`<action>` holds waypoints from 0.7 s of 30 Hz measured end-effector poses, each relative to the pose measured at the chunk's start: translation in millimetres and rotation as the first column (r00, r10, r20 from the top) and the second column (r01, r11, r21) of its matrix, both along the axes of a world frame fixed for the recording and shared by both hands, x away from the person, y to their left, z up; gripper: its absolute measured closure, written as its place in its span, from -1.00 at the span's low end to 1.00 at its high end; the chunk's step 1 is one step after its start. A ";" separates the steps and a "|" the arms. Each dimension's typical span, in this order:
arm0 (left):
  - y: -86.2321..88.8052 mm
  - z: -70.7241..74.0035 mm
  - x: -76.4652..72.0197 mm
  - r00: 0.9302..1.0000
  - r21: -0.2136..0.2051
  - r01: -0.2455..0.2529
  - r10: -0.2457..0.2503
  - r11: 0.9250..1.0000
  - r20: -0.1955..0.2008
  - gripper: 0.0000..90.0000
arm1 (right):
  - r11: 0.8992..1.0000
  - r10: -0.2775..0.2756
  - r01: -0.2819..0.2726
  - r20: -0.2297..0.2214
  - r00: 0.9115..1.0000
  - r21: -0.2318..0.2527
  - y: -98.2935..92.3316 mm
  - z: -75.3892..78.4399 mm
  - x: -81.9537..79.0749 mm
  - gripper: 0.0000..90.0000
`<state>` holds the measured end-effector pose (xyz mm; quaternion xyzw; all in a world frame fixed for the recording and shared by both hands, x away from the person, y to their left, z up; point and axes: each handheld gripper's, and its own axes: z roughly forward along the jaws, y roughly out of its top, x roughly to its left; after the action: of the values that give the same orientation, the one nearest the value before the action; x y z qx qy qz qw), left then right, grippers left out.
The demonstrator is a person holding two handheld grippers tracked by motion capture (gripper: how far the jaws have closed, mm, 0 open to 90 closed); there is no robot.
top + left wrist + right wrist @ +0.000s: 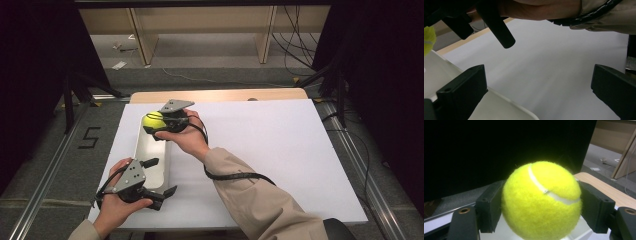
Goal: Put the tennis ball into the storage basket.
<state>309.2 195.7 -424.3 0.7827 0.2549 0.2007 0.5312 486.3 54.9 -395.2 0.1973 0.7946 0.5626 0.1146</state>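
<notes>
Nearest, at the table's near left edge, the left gripper [159,176] rests in the person's hand with its jaws spread wide and nothing between them; in the left gripper view they straddle the near right corner of the tray [506,106] without pinching it. Farther off and to the right, the right gripper [161,123] hangs over the tray's [150,150] far end, pressed onto the ball [541,201] from both sides, so the ball sits in the air above the tray. By the look of it the ball is light, fuzzy and springy, not fragile; the felt should grip well. Taking it across its widest part, as now, seems safest, since an off-centre squeeze could squirt it out.
</notes>
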 end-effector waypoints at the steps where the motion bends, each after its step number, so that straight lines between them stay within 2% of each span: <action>1: 0.1 0.0 0.0 1.000 0.000 0.000 0.000 1.000 -0.001 -1.00 | 1.000 0.000 0.000 0.002 1.000 0.000 0.4 -0.3 0.3 -0.39; 21: 0.1 0.1 -0.1 1.000 -0.001 0.000 0.000 1.000 0.000 -1.00 | 1.000 0.009 -0.009 -0.008 1.000 -0.010 9.0 -3.8 2.3 -0.39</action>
<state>309.1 195.8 -424.3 0.7825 0.2550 0.2003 0.5316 488.6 63.9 -399.0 0.1955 0.7988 0.5583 0.1096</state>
